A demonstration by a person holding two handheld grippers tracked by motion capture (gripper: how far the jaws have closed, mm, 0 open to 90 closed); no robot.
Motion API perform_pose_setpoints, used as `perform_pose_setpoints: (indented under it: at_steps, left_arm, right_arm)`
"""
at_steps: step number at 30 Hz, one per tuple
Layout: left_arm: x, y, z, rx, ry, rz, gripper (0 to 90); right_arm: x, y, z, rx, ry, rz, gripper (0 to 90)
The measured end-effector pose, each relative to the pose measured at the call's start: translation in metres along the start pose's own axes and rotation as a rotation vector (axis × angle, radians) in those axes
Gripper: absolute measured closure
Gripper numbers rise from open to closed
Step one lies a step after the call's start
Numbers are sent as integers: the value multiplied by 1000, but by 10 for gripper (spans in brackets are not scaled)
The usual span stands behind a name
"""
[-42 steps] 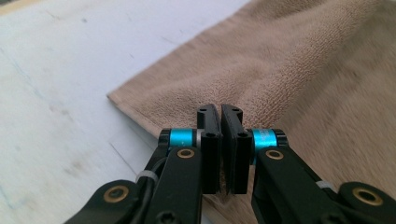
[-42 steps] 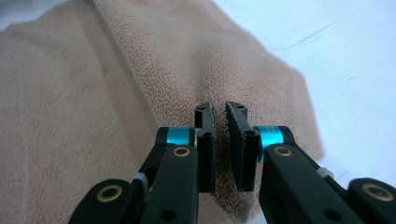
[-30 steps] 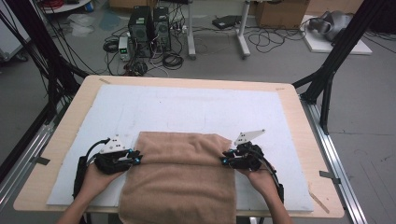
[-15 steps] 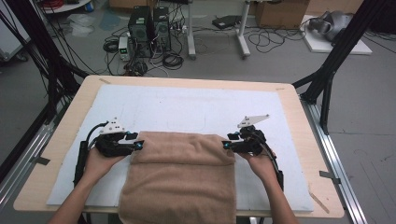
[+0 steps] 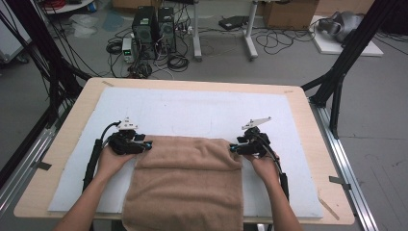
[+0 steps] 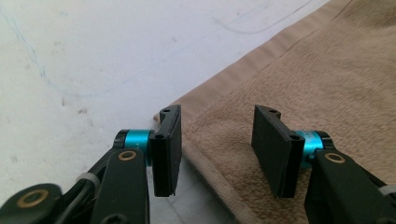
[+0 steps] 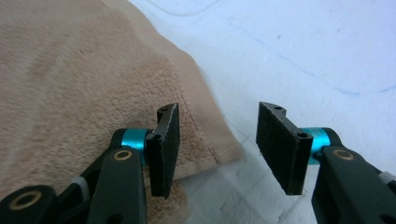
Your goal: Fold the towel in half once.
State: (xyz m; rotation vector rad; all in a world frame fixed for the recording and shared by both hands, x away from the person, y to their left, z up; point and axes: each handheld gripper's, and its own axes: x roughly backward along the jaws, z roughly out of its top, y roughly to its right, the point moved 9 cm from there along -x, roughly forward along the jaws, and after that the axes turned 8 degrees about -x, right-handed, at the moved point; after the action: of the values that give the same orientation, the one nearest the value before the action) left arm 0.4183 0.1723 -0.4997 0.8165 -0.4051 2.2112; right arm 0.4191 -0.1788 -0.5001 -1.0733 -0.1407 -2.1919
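A brown towel [image 5: 185,185] lies on the white mat [image 5: 202,113], its far part folded over in a flat band, its near end hanging past the table's front edge. My left gripper [image 5: 146,145] rests at the towel's far left corner. In the left gripper view the towel [image 6: 308,79] has that corner between the left gripper's [image 6: 217,149] open jaws, and the pads [image 6: 167,149] do not press it. My right gripper [image 5: 233,148] is at the far right corner. The right gripper [image 7: 222,149] stands open over the towel's [image 7: 79,79] corner. Both pairs of jaws have just been opening.
The mat covers a wooden table [image 5: 72,125] with metal rails along both sides. A black frame leg [image 5: 337,91] stands at the far right. Computers and cables [image 5: 154,29] sit on the floor beyond the table.
Both grippers have moved toward the far side along the towel and opened, letting go of the fold. The folded band now lies flatter on the mat.
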Motion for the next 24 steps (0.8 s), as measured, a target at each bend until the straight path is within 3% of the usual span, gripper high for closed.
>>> perform_pose_setpoints:
  at_steps: [2,9,13,24]
  left_arm:
    - [-2,0,-2,0,-10,2,534]
    - [-3,1,-2,-31,-16,24,547]
    - [-3,1,-2,-29,-20,25,552]
    - [-2,0,-3,-38,-12,23,577]
  right_arm:
    - [-4,1,-3,0,-23,-10,501]
    - [-5,0,-3,12,-21,-45,537]
    - [-5,-1,-3,12,-22,-54,554]
    - [-5,-3,-2,33,-19,-38,623]
